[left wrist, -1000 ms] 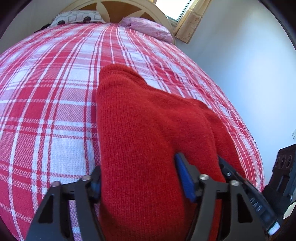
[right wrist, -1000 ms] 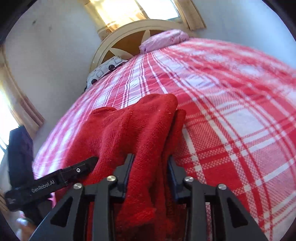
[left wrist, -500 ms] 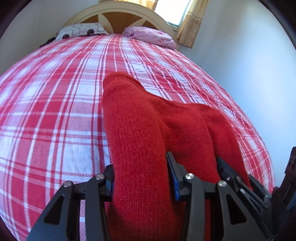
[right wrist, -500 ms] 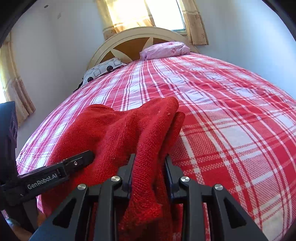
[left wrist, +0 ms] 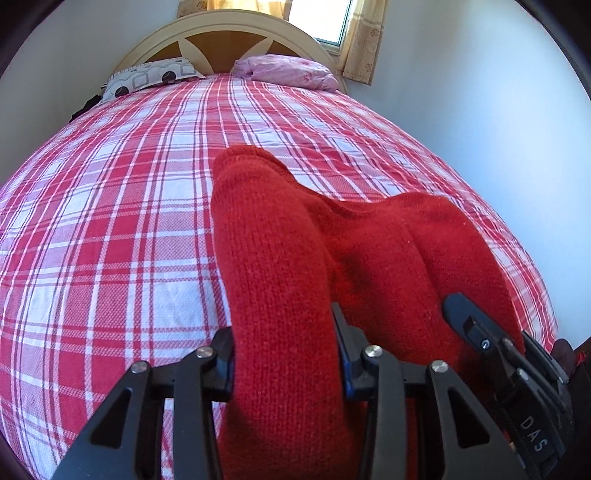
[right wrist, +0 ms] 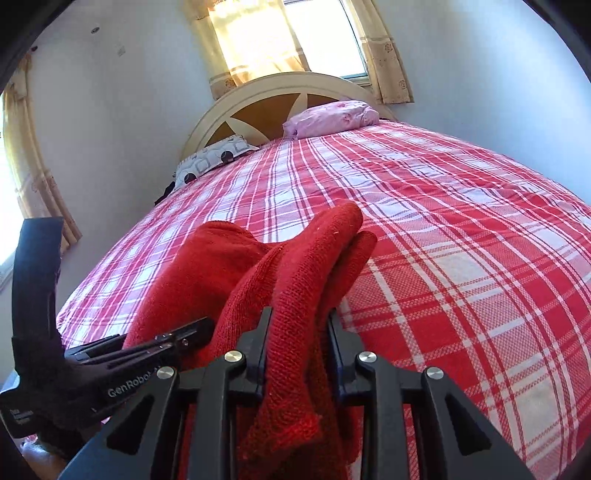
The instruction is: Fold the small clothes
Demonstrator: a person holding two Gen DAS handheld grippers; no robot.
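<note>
A red knitted garment (left wrist: pixel 288 236) lies bunched near the foot of the red-and-white plaid bed (left wrist: pixel 110 206). My left gripper (left wrist: pixel 284 354) is shut on its left edge; thick knit fills the jaws. My right gripper (right wrist: pixel 297 332) is shut on its right edge (right wrist: pixel 317 258), which folds over in two layers. The right gripper shows at the lower right of the left wrist view (left wrist: pixel 491 343). The left gripper shows at the lower left of the right wrist view (right wrist: pixel 147 350). The garment hangs between the two grippers, its far end touching the bed.
A patterned grey pillow (left wrist: pixel 151 75) and a pink pillow (left wrist: pixel 288 70) lie at the cream headboard (left wrist: pixel 221 33). A window with yellow curtains (right wrist: pixel 258 33) is behind it. White walls flank the bed on both sides.
Both grippers have tightened on the garment and tilted upward, so more headboard and window show. The garment has bunched into taller folds between them.
</note>
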